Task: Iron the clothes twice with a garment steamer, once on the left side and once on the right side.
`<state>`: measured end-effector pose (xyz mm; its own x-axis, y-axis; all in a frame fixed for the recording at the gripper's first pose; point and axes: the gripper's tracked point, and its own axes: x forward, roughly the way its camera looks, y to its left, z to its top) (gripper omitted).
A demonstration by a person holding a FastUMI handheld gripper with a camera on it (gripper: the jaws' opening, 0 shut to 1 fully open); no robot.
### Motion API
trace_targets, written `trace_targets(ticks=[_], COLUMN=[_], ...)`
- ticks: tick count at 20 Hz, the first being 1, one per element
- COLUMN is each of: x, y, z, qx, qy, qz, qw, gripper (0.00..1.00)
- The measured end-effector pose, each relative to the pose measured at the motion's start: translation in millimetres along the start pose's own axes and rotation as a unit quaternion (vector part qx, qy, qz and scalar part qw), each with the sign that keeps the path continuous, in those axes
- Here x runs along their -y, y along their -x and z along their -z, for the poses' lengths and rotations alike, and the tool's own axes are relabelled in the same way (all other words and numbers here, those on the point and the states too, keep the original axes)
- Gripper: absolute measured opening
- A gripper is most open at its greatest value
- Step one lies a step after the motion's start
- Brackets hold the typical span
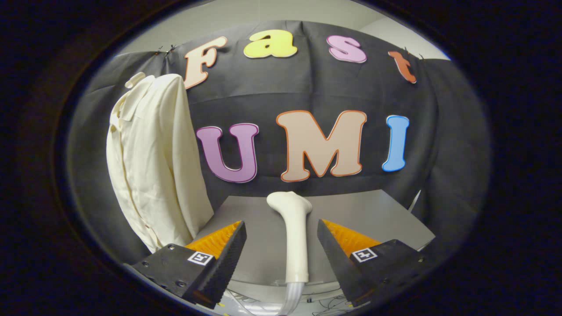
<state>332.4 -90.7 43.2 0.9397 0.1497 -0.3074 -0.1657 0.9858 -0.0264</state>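
We held our gripper open, fingers wide either side of the steamer on the table; the shirt hung beyond them.

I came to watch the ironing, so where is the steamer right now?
In the gripper view, the steamer lies on the grey table, between the open gripper's fingers, untouched by either, with the cream shirt hanging to its left.

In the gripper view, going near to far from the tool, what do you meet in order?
Open tool with the steamer's handle between its fingers, untouched → garment steamer lying on the grey table, head pointing away → cream shirt hanging off to the left → black cloth wall.
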Motion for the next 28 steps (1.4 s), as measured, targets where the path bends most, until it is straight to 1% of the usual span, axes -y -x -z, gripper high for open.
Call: trace_targets(ticks=[1, 4, 6, 9, 12, 13, 14, 15, 16, 19, 21, 22, 23, 24, 25, 27, 28], x=[4, 12, 16, 25, 25, 19, 15, 13, 17, 14, 9, 1, -11, -21, -22, -17, -12], y=[-12, -45, -57, -75, -87, -90, -96, -98, -96, -98, -99, -100, -91, -92, -95, -99, -98], z=[1, 0, 6, 12, 6, 7, 8, 10, 12, 10, 17, 20, 32, 23, 28, 27, 24], qx=[-0.024, -0.078, -0.118, -0.15, -0.158, -0.166, -0.175, -0.18, -0.186, -0.181, -0.206, -0.222, -0.275, -0.247, -0.258, -0.227, -0.21], qy=[-0.002, -0.013, -0.021, -0.022, -0.03, -0.036, -0.046, -0.038, -0.024, -0.028, -0.025, -0.038, -0.051, -0.067, -0.061, -0.027, -0.015], qz=[-0.003, -0.018, -0.025, -0.02, -0.026, -0.042, -0.043, -0.047, -0.051, -0.052, -0.064, -0.086, -0.12, -0.147, -0.147, -0.138, -0.122], qw=[1.0, 0.997, 0.993, 0.988, 0.987, 0.985, 0.983, 0.982, 0.981, 0.982, 0.976, 0.97, 0.953, 0.956, 0.953, 0.964, 0.97], gripper=[0.99, 0.97, 0.96, 0.96, 0.93, 0.84, 0.74, 0.59, 0.58, 0.57, 0.57, 0.57, 0.55, 0.53, 0.51, 0.47, 0.45])
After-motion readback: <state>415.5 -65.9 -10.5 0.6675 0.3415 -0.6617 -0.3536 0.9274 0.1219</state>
